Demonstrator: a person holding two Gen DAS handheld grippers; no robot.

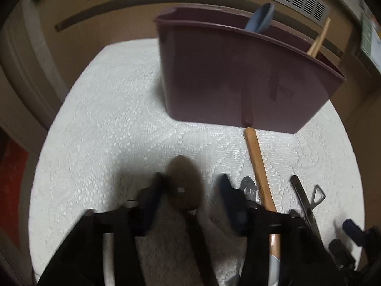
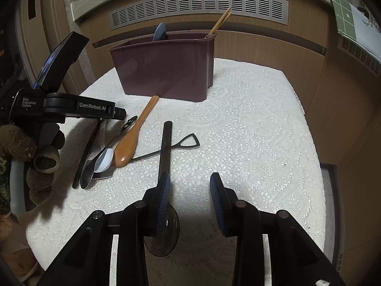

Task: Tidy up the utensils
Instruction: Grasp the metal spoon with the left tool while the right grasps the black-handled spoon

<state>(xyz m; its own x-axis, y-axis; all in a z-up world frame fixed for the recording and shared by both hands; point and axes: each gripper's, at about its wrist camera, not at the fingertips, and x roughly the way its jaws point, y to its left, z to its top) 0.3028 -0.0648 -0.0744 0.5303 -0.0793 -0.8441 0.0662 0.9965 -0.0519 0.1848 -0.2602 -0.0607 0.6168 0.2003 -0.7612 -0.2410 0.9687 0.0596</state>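
I see both grippers over white lace cloth [image 2: 250, 124]. Right gripper [image 2: 190, 190] spread, pads apart, gripping nothing; black ladle [image 2: 165, 147] lies beside its left pad, bowl under it. Left gripper [image 1: 190, 190] also spread in my blurred wrist view, a brown rounded shape [image 1: 184, 183] between fingers, possibly a spoon bowl. Maroon utensil caddy [image 2: 166, 69] stands at far side, holding blue spoon [image 2: 159, 32] and chopsticks [image 2: 221, 21]. Wooden spoon [image 2: 133, 135], white spoon [image 2: 104, 157], metal utensils heaped near left, handle tip touching caddy.
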